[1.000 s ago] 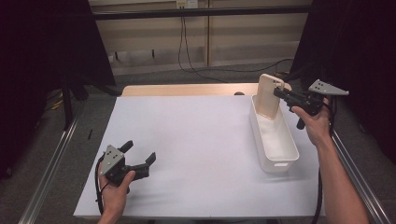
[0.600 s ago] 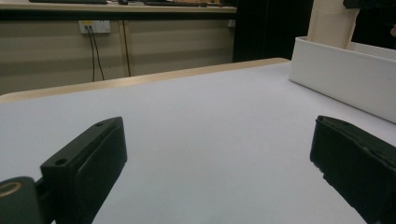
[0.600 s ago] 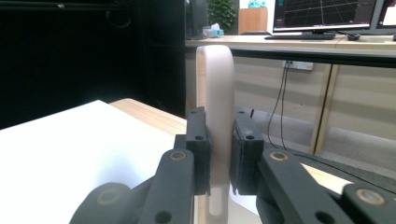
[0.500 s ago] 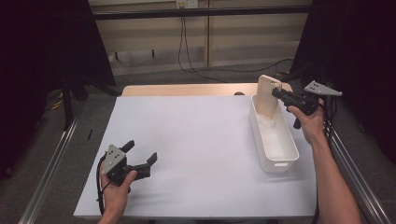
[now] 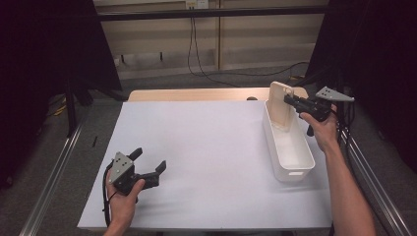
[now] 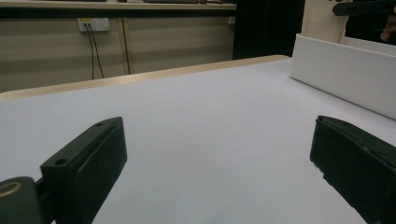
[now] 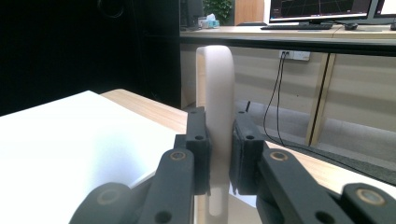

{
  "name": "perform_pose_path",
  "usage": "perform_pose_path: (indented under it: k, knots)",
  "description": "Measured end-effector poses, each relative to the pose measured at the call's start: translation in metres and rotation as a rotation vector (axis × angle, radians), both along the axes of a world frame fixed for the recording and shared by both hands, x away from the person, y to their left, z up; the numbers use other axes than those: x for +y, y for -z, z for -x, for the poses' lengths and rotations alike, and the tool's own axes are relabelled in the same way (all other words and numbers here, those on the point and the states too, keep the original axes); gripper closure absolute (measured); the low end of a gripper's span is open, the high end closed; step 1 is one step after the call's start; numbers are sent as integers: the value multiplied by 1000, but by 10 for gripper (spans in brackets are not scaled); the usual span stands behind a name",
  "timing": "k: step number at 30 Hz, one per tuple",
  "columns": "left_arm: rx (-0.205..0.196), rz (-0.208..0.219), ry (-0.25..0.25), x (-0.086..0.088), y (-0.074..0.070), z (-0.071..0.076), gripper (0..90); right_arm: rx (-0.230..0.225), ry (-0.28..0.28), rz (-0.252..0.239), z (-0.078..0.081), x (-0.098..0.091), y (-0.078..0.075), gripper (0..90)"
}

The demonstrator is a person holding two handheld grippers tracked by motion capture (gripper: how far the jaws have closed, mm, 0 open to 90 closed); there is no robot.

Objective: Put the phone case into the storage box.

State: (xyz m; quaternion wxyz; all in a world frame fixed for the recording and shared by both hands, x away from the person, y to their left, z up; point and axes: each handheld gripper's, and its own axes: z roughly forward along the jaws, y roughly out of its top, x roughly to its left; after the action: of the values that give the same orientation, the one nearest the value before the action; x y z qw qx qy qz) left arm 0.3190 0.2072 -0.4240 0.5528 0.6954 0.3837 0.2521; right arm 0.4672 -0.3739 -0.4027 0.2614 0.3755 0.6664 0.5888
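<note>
**Lid held up over the far end of the bin**

The long white plastic bin (image 5: 287, 147) lies right under the right gripper (image 5: 291, 102), running back toward the person. That gripper is clamped on the flat cream plastic lid (image 5: 280, 104), which stands upright. The left gripper (image 5: 150, 164) rests well apart, jaws wide with nothing between. The right gripper view shows both pads (image 7: 198, 149) squeezing the lid's thin edge.

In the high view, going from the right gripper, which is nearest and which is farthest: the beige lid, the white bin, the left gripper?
1. Beige lid: clamped upright in the right gripper, over the bin's far end.
2. White bin: just below and beside it, at the table's right.
3. Left gripper: farthest, across the table at the near left, jaws open.
</note>
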Motion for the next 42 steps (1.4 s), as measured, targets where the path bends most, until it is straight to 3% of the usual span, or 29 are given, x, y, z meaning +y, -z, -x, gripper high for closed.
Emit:
perform_pose_path:
  k: [18,25,42]
  knots:
    - [4,-4,-5,-1,2,-2,40,31,10,30,-7,-1,7,802]
    - [8,-10,1,-2,2,-2,40,51,15,89,-14,-1,1,799]
    - [13,-23,9,-4,4,-4,40,65,93,120,-22,-8,5,757]
